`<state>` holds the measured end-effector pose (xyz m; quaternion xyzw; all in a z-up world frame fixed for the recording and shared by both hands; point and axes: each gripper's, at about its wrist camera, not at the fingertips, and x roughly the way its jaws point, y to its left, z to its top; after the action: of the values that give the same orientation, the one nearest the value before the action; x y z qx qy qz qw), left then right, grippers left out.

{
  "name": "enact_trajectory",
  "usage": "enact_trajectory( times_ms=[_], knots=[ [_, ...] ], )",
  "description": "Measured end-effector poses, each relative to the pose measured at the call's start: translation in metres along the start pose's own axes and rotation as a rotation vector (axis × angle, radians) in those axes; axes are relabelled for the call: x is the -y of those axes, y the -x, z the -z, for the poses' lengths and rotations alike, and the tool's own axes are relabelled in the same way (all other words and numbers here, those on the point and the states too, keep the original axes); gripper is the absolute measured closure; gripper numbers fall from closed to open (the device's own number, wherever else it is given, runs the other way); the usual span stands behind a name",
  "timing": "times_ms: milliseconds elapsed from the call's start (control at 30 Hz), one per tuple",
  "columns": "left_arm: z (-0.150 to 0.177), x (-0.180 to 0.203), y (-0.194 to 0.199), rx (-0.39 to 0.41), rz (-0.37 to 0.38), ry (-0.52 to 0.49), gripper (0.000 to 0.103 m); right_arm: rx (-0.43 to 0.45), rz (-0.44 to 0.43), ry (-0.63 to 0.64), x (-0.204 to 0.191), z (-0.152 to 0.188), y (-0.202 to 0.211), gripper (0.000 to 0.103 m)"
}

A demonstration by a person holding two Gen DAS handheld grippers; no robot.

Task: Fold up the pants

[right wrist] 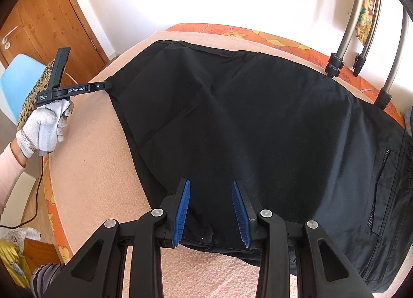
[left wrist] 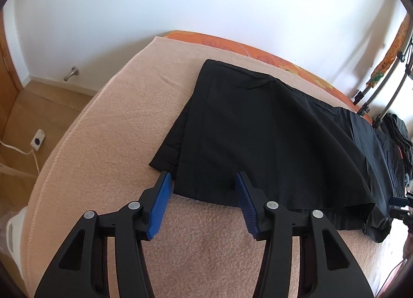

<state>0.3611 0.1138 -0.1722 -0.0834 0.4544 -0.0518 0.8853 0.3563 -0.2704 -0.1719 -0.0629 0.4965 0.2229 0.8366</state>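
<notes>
Blue-padded left gripper (left wrist: pixel 204 181) nearest the lens, jaws partly apart, straddling the hem of black pants (left wrist: pixel 258 130) at 12 o'clock; pads beside the cloth edge, not visibly pressing it. Pants spread flat across a peach blanket (left wrist: pixel 116 117) on a bed, leg ends toward 11 o'clock, waist trailing to 3 o'clock.

From the right wrist: right gripper (right wrist: pixel 210 189) with jaws narrowed to a moderate gap, black fabric (right wrist: pixel 258 117) bunched between the pads at 6 o'clock; actual pinch cannot be told. At 9 o'clock, a white-gloved hand (right wrist: pixel 46 125) on the other gripper (right wrist: pixel 108 83), tip touching the pants' corner. Metal tripod legs (right wrist: pixel 346 26) at 2 o'clock. No containers seen.
</notes>
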Motion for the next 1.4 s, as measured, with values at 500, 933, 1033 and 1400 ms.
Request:
enact_trajectory(
  times_ms=[500, 933, 1033, 1400],
  knots=[
    [-0.02, -0.001, 0.013, 0.109, -0.108, -0.088, 0.099, -0.032, 0.028, -0.017, 0.006, 0.006, -0.018, 0.067],
    [-0.03, 0.029, 0.018, 0.106, -0.138, -0.251, 0.1, 0.041, 0.047, -0.165, 0.052, 0.033, 0.02, 0.065],
    [-0.02, 0.066, 0.027, 0.103, -0.053, -0.322, 0.096, 0.128, 0.071, -0.357, 0.091, 0.063, 0.055, 0.049],
    [0.031, 0.216, 0.048, 0.089, 0.236, -0.605, 0.091, 0.217, 0.239, -0.795, 0.177, 0.165, 0.121, 0.031]
  ],
)
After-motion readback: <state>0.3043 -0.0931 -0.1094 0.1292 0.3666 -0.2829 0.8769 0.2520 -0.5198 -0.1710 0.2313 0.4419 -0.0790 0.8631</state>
